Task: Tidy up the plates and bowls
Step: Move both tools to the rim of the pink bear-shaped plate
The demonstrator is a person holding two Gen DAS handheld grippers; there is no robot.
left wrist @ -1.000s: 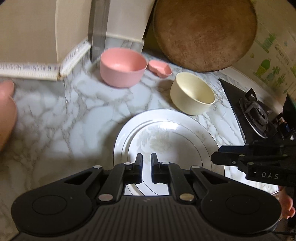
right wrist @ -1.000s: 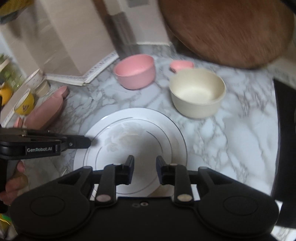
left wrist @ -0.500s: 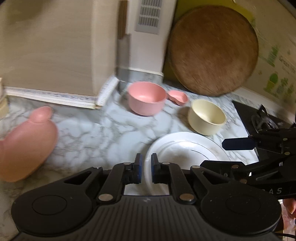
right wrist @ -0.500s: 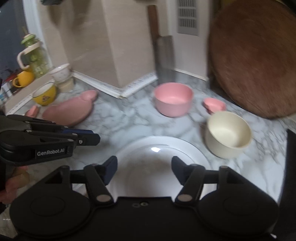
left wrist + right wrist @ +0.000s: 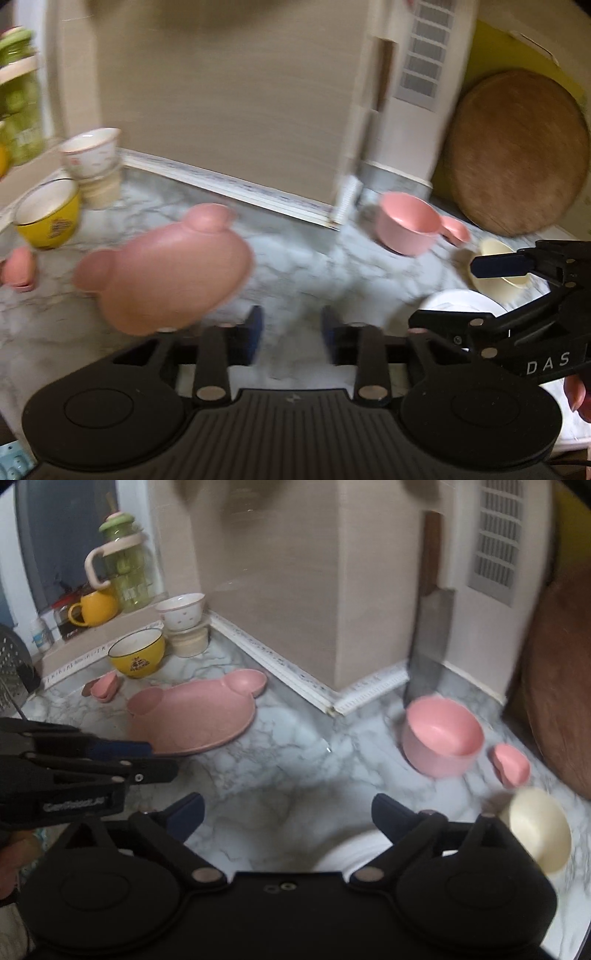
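My left gripper [image 5: 291, 336] hangs over bare marble, its jaws opening with nothing between them. A pink bear-shaped plate [image 5: 166, 273] lies just beyond its left finger. My right gripper [image 5: 286, 808] is opening wide, also holding nothing. The white plate [image 5: 354, 849] lies on the counter under its right finger. A cream bowl [image 5: 539, 827], a pink bowl [image 5: 443, 734] and a small pink dish [image 5: 511, 764] stand to the right. In the left wrist view the right gripper [image 5: 445, 293] partly hides the cream bowl [image 5: 498, 284] and white plate [image 5: 458, 302].
A yellow bowl [image 5: 136, 657], a white bowl [image 5: 181, 611] stacked on another and a small pink dish [image 5: 105, 688] sit at the back left. A green jar [image 5: 125, 572] and yellow mug [image 5: 94, 609] stand on the ledge. A cleaver [image 5: 428, 646] and round wooden board [image 5: 517, 155] lean against the wall.
Both grippers have pulled back from the white plate and swung left. Both sets of jaws have spread apart, the right ones wider. The bear plate and yellow bowl have come into view.
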